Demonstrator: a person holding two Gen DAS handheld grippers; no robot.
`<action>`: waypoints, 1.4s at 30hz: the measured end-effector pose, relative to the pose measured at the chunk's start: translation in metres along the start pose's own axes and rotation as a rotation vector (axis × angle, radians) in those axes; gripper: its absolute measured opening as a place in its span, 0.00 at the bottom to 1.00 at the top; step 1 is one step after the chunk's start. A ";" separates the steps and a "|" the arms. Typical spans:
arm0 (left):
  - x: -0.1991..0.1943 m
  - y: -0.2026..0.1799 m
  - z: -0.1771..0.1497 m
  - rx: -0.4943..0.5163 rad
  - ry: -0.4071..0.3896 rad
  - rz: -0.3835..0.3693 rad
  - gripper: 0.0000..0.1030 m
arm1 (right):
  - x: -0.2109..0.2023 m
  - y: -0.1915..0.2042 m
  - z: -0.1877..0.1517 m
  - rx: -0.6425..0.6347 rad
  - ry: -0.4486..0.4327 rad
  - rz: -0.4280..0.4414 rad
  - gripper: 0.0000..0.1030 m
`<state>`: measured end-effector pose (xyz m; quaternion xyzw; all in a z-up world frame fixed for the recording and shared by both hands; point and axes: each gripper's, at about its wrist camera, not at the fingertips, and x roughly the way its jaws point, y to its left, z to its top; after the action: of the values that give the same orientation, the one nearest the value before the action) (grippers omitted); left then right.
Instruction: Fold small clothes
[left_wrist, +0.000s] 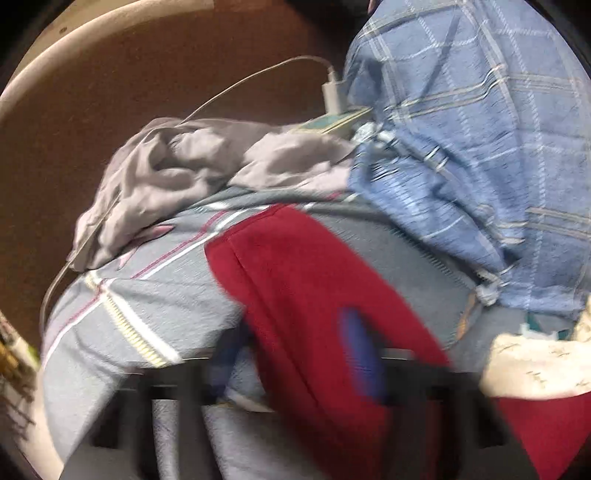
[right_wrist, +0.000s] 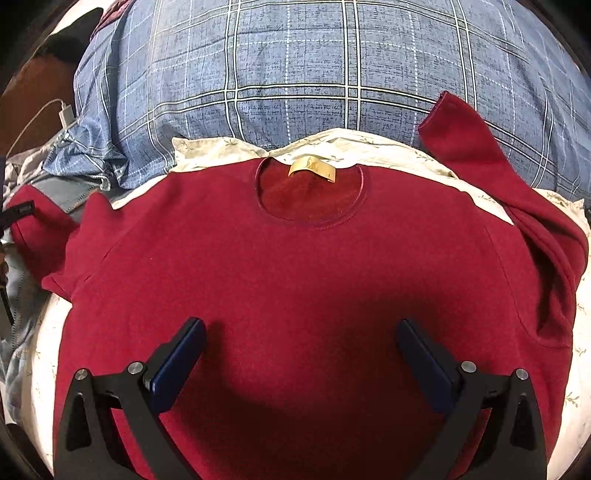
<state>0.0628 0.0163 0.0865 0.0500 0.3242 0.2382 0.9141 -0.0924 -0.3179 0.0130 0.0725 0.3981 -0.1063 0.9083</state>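
Here the red sweater (right_wrist: 295, 277) lies flat beneath the wide-open, empty right hand-held gripper (right_wrist: 301, 328).

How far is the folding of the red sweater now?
Done: the dark red fleece sweater lies spread flat, neck label up. In hand: the left gripper has its jaws shut on one sleeve. Left: both sleeves and the body are unfolded; the right gripper hovers open.
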 end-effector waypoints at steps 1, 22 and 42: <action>0.002 0.004 0.000 -0.033 0.028 -0.074 0.08 | 0.000 0.001 0.000 -0.002 0.001 -0.003 1.00; -0.193 -0.165 -0.060 0.166 0.092 -0.967 0.07 | -0.074 -0.112 0.007 0.262 -0.109 0.006 0.99; -0.118 -0.050 -0.028 0.130 0.026 -0.671 0.70 | -0.024 -0.105 0.044 0.149 -0.037 0.019 0.99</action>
<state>-0.0143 -0.0851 0.1192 -0.0044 0.3486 -0.0963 0.9323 -0.1037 -0.4254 0.0554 0.1417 0.3715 -0.1283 0.9085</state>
